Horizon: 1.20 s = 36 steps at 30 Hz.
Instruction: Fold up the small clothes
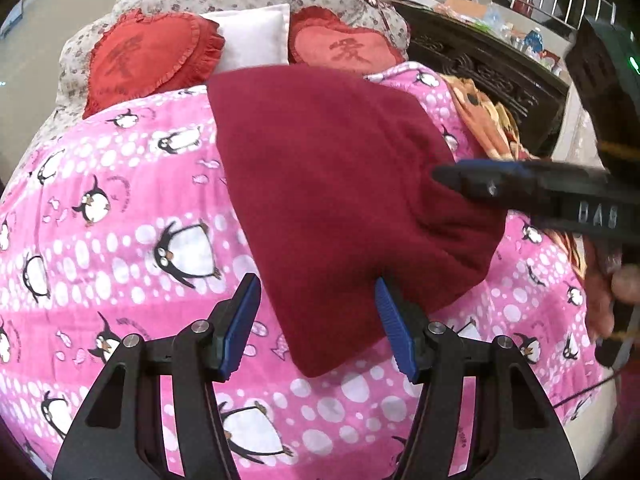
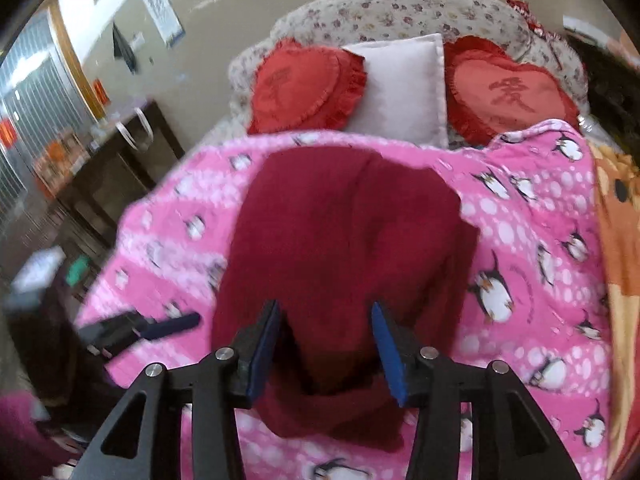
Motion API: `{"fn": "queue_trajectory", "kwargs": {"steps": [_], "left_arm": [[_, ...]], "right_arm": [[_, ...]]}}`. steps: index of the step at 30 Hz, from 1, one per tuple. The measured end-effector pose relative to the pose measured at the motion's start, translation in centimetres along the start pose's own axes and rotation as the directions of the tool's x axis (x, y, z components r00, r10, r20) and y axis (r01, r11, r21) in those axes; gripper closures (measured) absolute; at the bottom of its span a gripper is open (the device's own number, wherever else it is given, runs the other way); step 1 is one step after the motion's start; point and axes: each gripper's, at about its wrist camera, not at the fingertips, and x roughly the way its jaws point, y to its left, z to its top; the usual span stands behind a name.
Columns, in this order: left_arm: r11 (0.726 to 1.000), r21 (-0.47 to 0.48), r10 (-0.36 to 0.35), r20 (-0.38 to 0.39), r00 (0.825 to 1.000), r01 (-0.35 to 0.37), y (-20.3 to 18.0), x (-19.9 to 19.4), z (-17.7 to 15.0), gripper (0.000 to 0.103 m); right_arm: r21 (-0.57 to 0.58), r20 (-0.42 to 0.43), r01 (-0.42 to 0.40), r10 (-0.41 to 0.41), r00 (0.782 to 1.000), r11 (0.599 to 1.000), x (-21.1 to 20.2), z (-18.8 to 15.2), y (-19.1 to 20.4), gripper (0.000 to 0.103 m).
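The left gripper (image 1: 316, 320) has its jaws parted, pads clear of the dark red garment (image 1: 340, 200), whose near edge lies between them; the right gripper (image 2: 326, 344) likewise stands with jaws apart, red cloth lying loose between the pads, none pinched; the garment rests folded on a pink penguin blanket (image 1: 120, 208) on the bed; beyond it lie two red heart cushions (image 1: 148, 56) and a white pillow (image 1: 256, 36).

Maroon garment (image 1: 332, 184); pink penguin-print blanket (image 1: 120, 208)
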Motion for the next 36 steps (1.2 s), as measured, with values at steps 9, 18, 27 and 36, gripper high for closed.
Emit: {"fn": "queue_trajectory", "kwargs": {"steps": [9, 18, 27, 36], "left_arm": [[1.0, 0.009, -0.012, -0.041, 0.999, 0.012, -0.8, 1.2, -0.7, 0.043], [0.999, -0.023, -0.028, 0.071, 0.997, 0.029, -0.1, -2.1, 0.2, 0.043], [0.994, -0.092, -0.052, 0.03, 0.998, 0.055, 0.9, -0.3, 0.7, 0.043], [0.986, -0.139, -0.08, 0.058, 0.995, 0.088, 2.7, -0.7, 1.0, 0.043]], "right_arm": [[0.217, -0.008, -0.062, 0.066, 0.998, 0.974, 0.5, -6.0, -5.9, 0.092], [0.263, 0.155, -0.187, 0.15, 0.976, 0.947, -4.6, -4.3, -4.7, 0.058], [0.231, 0.115, -0.168, 0.145, 0.983, 0.958, -2.9, -5.3, -2.7, 0.088], [0.282, 0.08, -0.158, 0.141, 0.987, 0.946, -1.4, -7.4, -5.0, 0.078]]}}
